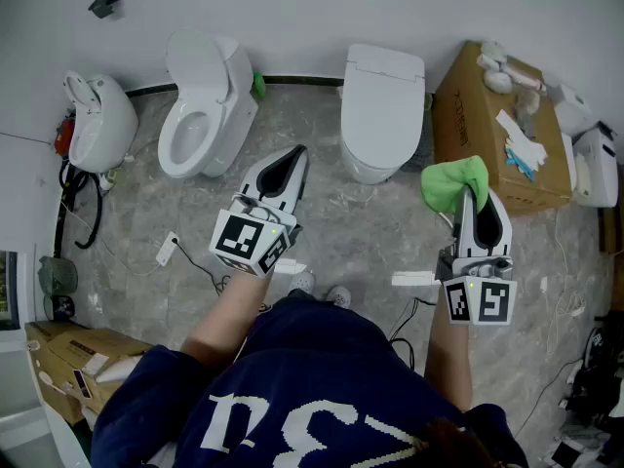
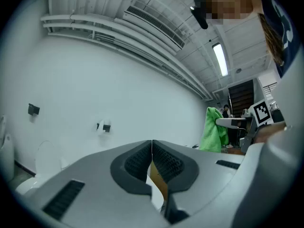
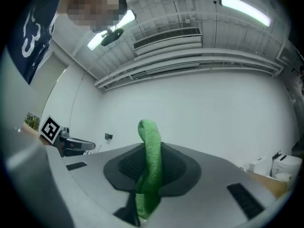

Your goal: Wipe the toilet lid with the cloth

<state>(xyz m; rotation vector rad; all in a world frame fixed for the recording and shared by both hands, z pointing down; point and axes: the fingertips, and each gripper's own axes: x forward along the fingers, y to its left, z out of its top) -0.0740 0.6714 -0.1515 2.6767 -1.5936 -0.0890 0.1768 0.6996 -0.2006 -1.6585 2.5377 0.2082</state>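
Cloth pinched inside right gripper

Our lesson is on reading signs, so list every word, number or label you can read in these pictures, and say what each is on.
"3": large white digit on the person's navy shirt; the characters beside it are unclear.
Print on the cardboard box: too small to read.
Square markers: black-and-white patterns, no letters.

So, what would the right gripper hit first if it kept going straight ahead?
Probably the wall: the right gripper, shut on the cloth, points roughly level at it, seemingly passing above the box. Depth is unclear.
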